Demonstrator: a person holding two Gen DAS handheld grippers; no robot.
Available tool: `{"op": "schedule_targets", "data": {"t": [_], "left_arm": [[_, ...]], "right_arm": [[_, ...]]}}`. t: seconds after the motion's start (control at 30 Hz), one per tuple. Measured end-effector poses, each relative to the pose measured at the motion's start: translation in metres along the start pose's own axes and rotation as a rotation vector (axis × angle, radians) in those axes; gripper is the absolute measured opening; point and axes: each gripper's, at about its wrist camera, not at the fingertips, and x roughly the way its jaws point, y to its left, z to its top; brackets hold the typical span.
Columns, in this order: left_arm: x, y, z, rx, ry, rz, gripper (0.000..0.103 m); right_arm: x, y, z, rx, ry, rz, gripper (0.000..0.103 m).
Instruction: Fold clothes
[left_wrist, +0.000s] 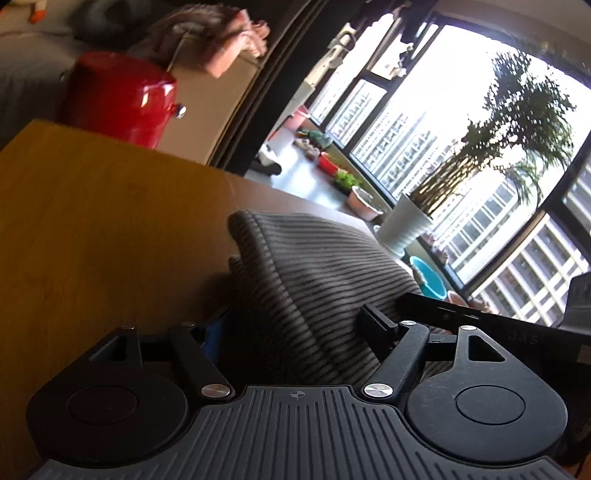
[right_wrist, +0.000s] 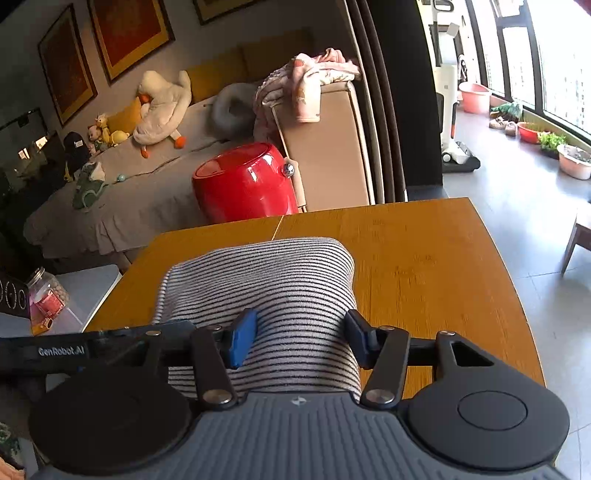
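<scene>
left gripper (left_wrist: 295, 325): open astride the shirt (left_wrist: 314, 277), only here a window (left_wrist: 461, 129) shows beyond | right gripper (right_wrist: 299, 338): open astride shirt (right_wrist: 266, 288), only here a bed (right_wrist: 122, 184) far left | shirt on desk (right_wrist: 424, 258), long axis near-far, fold pointing far

1. Desk (right_wrist: 424, 251): orange-brown wood top with rounded far corners; a thin seam runs from the far edge toward the middle. Also seen in the left wrist view (left_wrist: 92, 229).
2. Lying on the desk: one striped garment (right_wrist: 266, 280), grey-white with thin dark stripes, folded into a thick bundle. Same garment in the left wrist view (left_wrist: 306, 266).
3. The bundle's rounded fold faces the far edge and stops short of it; bare wood shows on both sides.
4. The garment reaches toward the near edge, where both hand-held grippers meet it.
</scene>
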Motion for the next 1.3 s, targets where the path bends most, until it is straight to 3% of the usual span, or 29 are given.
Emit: {"op": "schedule_targets", "data": {"t": [0.27,0.43,0.67,0.8,0.87,0.93,1.03,1.17,1.27,1.3], "left_arm": [[-0.037,-0.023,0.006,0.059,-0.078,-0.011,0.065],[-0.032,-0.042,-0.006,0.12,-0.018,-0.041,0.056],[-0.023,-0.044,-0.017,0.129,0.016,-0.01,0.055],[-0.033,-0.033,-0.016,0.083,0.008,-0.014,0.056],[-0.04,-0.026,-0.016,0.056,0.003,-0.018,0.06],[-0.052,-0.017,-0.018,0.044,0.0,-0.007,0.057],[-0.059,-0.005,-0.022,0.038,0.014,0.027,0.052],[-0.051,-0.003,-0.027,0.018,0.055,0.019,0.047],[-0.042,-0.007,-0.035,0.008,0.088,-0.002,0.045],[-0.04,-0.007,-0.037,0.002,0.095,-0.006,0.045]], "right_arm": [[-0.002,-0.001,-0.004,-0.011,-0.011,-0.009,0.058],[-0.011,-0.006,-0.01,0.013,-0.031,0.01,0.066],[-0.041,-0.023,-0.043,0.054,-0.03,0.039,0.075],[-0.047,-0.034,-0.062,0.136,-0.004,0.068,0.077],[-0.057,-0.033,-0.068,0.136,-0.036,0.046,0.077],[-0.073,-0.021,-0.068,0.045,-0.099,0.019,0.077],[-0.089,0.016,-0.068,-0.205,-0.156,0.038,0.077],[-0.073,0.065,-0.086,-0.403,-0.094,0.147,0.077],[-0.052,0.09,-0.11,-0.581,-0.095,0.079,0.075],[-0.049,0.094,-0.114,-0.629,-0.118,0.043,0.047]]}}
